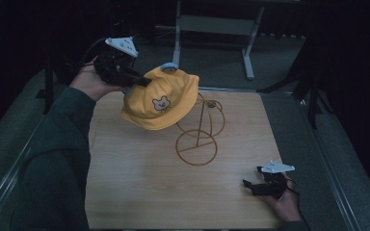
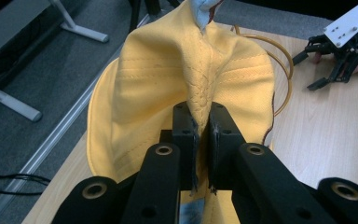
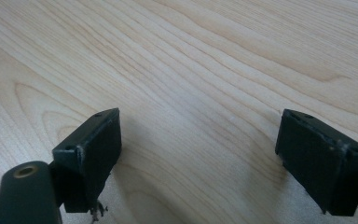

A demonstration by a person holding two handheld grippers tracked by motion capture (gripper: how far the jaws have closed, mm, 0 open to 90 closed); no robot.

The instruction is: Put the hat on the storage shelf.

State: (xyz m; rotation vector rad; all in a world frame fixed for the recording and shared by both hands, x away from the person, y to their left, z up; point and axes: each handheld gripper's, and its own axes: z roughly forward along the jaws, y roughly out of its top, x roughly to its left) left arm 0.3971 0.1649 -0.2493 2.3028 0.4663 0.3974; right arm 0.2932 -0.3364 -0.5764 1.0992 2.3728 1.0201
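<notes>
High view: the left gripper (image 1: pixel 139 81) is raised above the far left corner of the wooden table (image 1: pixel 139 187), its jaws clenched on a fold of the yellow hat (image 1: pixel 161 98), which hangs off their tips toward the table's middle with its small bear patch (image 1: pixel 160 103) facing the camera. Just beyond the hat, partly under its far edge, stands a gold wire stand (image 1: pixel 197 142) with a round base ring. In the left gripper view the two pads press a stitched ridge of the hat's fabric (image 2: pixel 200 93) tight between them, and the cloth spreads out wide past the jaws. The right gripper (image 1: pixel 253 185) rests low at the near right corner of the table, well apart from the hat; in the right gripper view its jaws stand released and wide, with bare wood between them.
</notes>
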